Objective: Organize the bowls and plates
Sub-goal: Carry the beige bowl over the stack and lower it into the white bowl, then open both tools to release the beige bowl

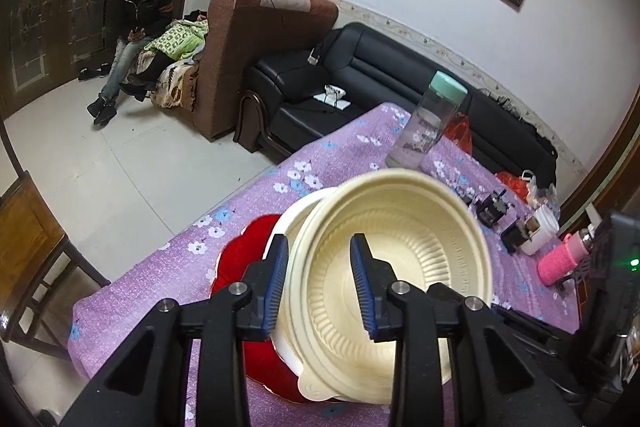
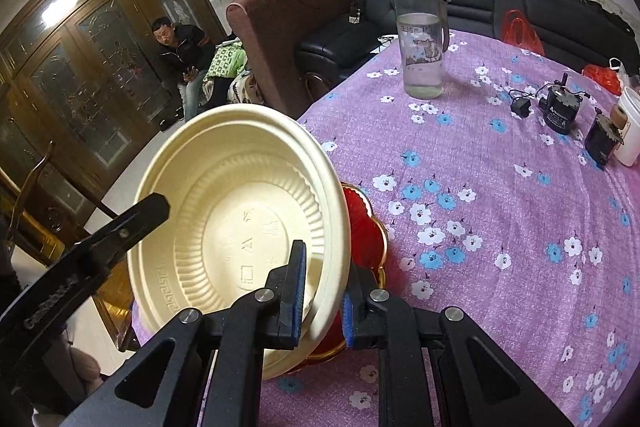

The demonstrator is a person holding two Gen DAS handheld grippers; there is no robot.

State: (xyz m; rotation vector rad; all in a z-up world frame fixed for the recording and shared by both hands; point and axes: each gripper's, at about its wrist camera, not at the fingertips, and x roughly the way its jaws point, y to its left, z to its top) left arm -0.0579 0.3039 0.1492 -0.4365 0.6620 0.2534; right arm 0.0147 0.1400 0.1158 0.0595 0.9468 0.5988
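Seemingly midway, both the left gripper point(image 1: 320, 287) and right gripper point(image 2: 322, 297) are pinching the cream bowl's point(image 1: 396, 247) rim (tilted over the red plate point(image 1: 244, 255)), not yet set down.

A green-capped water bottle point(image 2: 419, 35) stands on the purple floral tablecloth point(image 2: 500, 227) near small motors point(image 2: 560, 111).

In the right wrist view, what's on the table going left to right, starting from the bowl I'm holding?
Cream bowl held in the right gripper → red plate under it → clear bottle with green cap → small black adapter → black motor → white cup at the right edge.
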